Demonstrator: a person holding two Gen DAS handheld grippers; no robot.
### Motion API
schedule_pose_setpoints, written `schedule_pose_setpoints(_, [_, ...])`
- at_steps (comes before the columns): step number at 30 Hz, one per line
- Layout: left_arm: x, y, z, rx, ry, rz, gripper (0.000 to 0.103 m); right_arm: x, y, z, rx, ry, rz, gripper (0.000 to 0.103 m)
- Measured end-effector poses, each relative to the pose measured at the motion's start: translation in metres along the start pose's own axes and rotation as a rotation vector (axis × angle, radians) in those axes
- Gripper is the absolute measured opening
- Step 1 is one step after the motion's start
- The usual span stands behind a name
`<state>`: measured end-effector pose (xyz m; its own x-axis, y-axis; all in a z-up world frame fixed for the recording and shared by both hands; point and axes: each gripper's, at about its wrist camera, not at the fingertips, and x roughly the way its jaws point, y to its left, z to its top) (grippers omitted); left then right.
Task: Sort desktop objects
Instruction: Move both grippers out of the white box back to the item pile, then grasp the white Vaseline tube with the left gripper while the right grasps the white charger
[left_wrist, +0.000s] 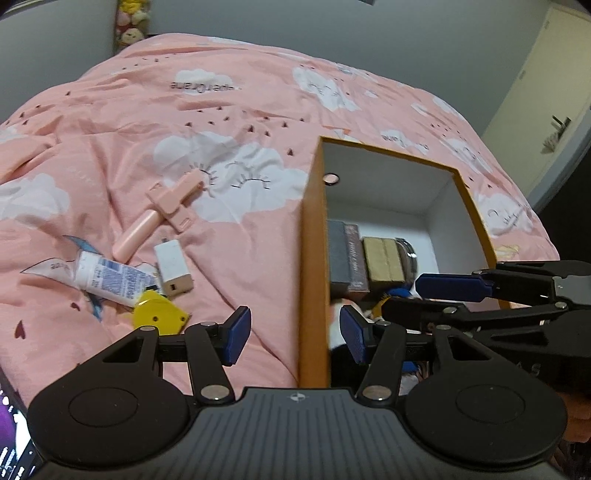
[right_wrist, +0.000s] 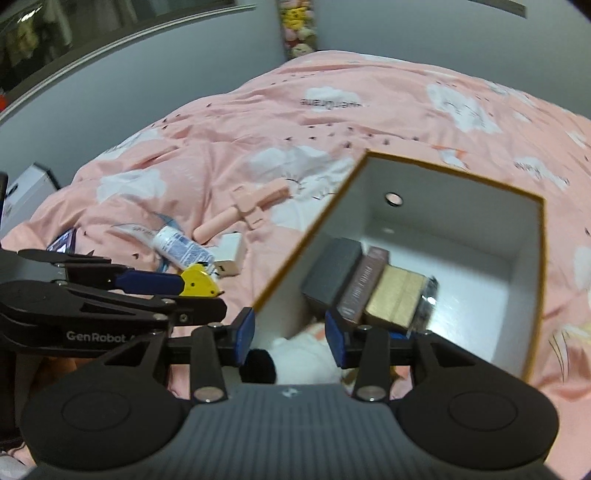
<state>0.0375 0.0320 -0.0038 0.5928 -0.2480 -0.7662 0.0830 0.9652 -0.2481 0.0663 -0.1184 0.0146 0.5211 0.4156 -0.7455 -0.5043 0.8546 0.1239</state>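
Observation:
An orange box (left_wrist: 312, 258) with a white inside stands on a pink quilt; it also shows in the right wrist view (right_wrist: 369, 192). In it lie a grey box (right_wrist: 332, 273), a brown book (right_wrist: 364, 288), a tan block (right_wrist: 397, 295), a jar and a white plush toy (right_wrist: 306, 354). Left of the box lie a pink selfie stick (left_wrist: 162, 214), a white charger (left_wrist: 171, 267), a white tube (left_wrist: 110, 280) and a yellow tape measure (left_wrist: 157, 310). My left gripper (left_wrist: 293, 336) is open, straddling the box's left wall. My right gripper (right_wrist: 290, 341) is open above the plush toy.
The pink quilt (left_wrist: 221, 110) with clouds covers the whole bed. A grey wall and plush toys (left_wrist: 131, 22) stand behind. A cream door (left_wrist: 543, 92) is at the right. A white box (right_wrist: 26, 192) sits at the bed's left edge.

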Motion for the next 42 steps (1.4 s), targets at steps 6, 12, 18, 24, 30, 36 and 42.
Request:
schedule_pose_setpoints(6, [-0.003, 0.022, 0.006, -0.057, 0.010, 0.057, 0.061, 0.016, 0.021, 0.020, -0.112, -0.003, 0.004, 0.045])
schedule_pose_setpoints(12, [-0.005, 0.048, 0.016, -0.111, 0.017, 0.124, 0.061, 0.041, 0.038, 0.041, -0.179, 0.005, 0.034, 0.045])
schedule_pose_setpoints(18, [-0.001, 0.074, 0.024, -0.151, 0.032, 0.164, 0.061, 0.073, 0.048, 0.061, -0.202, 0.074, 0.059, 0.045])
schedule_pose_setpoints(24, [0.013, 0.089, 0.026, -0.211, 0.063, 0.195, 0.061, 0.109, 0.051, 0.073, -0.211, 0.152, 0.043, 0.043])
schedule_pose_setpoints(30, [0.032, 0.089, 0.021, -0.197, 0.101, 0.231, 0.061, 0.146, 0.044, 0.085, -0.201, 0.224, 0.006, 0.043])
schedule_pose_setpoints(36, [0.043, 0.100, 0.020, -0.217, 0.141, 0.232, 0.061, 0.173, 0.045, 0.093, -0.176, 0.298, 0.038, 0.043])
schedule_pose_setpoints(42, [0.044, 0.123, 0.018, -0.295, 0.157, 0.197, 0.059, 0.198, 0.050, 0.102, -0.121, 0.352, 0.089, 0.043])
